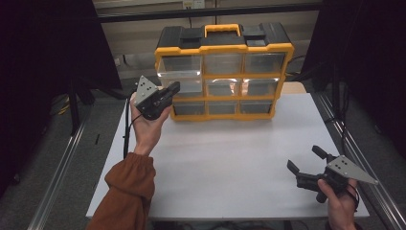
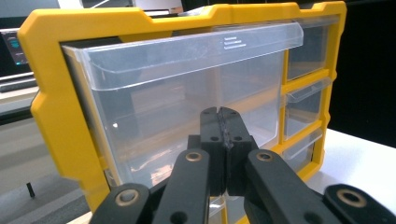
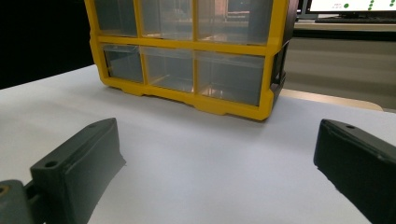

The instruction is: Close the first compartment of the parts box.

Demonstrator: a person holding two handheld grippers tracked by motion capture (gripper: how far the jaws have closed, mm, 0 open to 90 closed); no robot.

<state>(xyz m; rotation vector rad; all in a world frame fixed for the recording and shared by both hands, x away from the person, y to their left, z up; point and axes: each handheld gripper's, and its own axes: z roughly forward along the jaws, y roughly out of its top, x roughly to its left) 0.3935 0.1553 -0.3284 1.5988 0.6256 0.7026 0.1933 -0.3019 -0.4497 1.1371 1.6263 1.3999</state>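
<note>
A yellow-framed organizer (image 1: pixel 223 48) with clear drawers and a black top stands at the back of the white table (image 1: pixel 230 158). Its top-left drawer (image 1: pixel 180 67) sticks out a little from the frame. My left gripper (image 1: pixel 173 88) is held up at the organizer's left column, jaws pressed together with nothing between them. In the left gripper view the shut left gripper (image 2: pixel 223 113) points at the front of a large clear drawer (image 2: pixel 187 84). My right gripper (image 1: pixel 304 158) rests low at the table's front right, open and empty; the right gripper (image 3: pixel 217 140) faces the organizer (image 3: pixel 187 93) from a distance.
Metal rails (image 1: pixel 57 172) run along both sides of the table. Dark curtains (image 1: pixel 43 57) hang left and right. A monitor (image 3: pixel 350 5) stands behind the organizer in the right gripper view. The person's orange sleeve (image 1: pixel 127 191) comes in at the lower left.
</note>
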